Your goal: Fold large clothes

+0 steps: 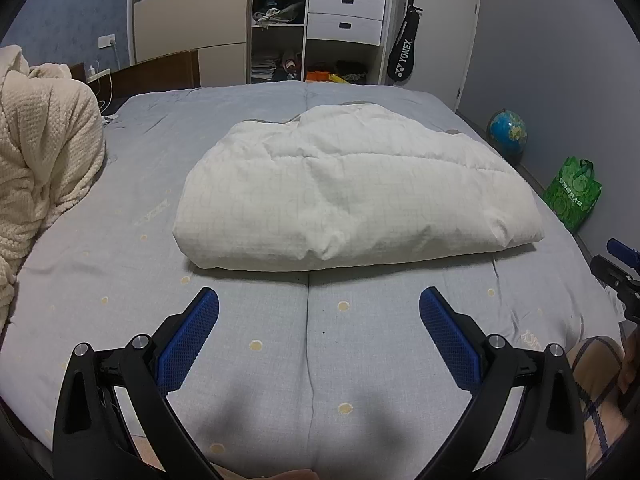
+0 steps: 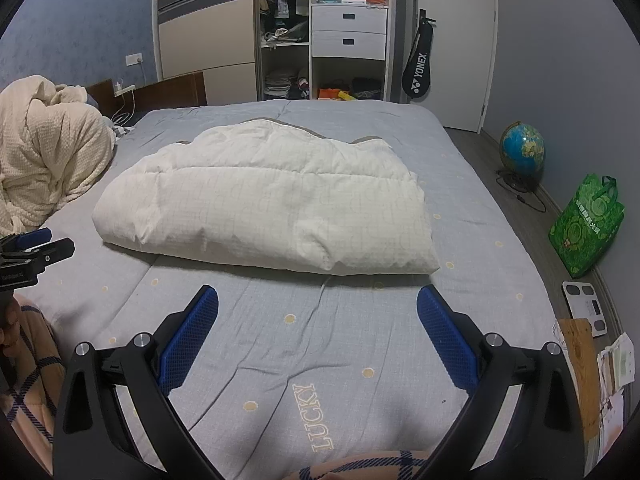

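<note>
A puffy white quilted garment lies folded into a thick rectangle in the middle of the grey-blue bed; in the right wrist view the garment sits slightly left of centre, with a brown lining edge showing at its far side. My left gripper hovers open over bare sheet just short of the garment's near edge, nothing between its blue pads. My right gripper stands open the same way, near the garment's near right corner. Each gripper shows at the other view's edge: right gripper, left gripper.
A cream knitted blanket is heaped at the bed's left side. Beyond the bed stands an open wardrobe with drawers. On the floor to the right are a globe, a green bag and a white scale.
</note>
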{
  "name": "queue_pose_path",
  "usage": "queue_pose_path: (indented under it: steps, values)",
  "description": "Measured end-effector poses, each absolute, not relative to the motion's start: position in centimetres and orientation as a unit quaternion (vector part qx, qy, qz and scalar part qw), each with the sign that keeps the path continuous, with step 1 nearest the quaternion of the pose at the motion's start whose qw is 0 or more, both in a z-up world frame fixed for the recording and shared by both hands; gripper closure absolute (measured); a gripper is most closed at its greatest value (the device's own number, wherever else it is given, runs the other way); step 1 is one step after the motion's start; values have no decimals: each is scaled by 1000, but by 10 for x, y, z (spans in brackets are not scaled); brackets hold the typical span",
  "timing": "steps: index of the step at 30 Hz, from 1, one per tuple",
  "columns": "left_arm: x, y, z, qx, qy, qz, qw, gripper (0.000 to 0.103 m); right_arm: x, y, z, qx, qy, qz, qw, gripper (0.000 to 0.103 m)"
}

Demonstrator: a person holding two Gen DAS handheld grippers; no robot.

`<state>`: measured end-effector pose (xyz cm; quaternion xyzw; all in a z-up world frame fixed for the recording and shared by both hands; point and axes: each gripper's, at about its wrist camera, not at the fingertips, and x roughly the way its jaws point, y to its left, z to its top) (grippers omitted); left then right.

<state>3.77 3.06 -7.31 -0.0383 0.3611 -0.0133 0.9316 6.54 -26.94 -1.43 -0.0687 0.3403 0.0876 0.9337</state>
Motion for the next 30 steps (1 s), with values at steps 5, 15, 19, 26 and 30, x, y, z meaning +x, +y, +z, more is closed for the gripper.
queue_pose_path:
  steps: [5, 15, 19, 26, 30]
  values:
    - [38, 31, -73, -39, 361, -13, 932, 6, 65, -269, -15, -73, 339, 88, 934, 8]
    - [37, 32, -72, -42, 358, -14, 933, 6, 65, -270, -15, -75, 339, 88, 934, 8]
    - [37, 32, -72, -42, 358, -14, 933, 6, 65, -270, -15, -77, 339, 88, 933, 8]
    - [37, 32, -72, -42, 358, -15, 933, 6, 65, -270, -15, -77, 339, 88, 933, 8]
    - [37, 32, -71, -42, 358, -15, 933, 6, 65, -269, -15, -77, 339, 88, 933, 8]
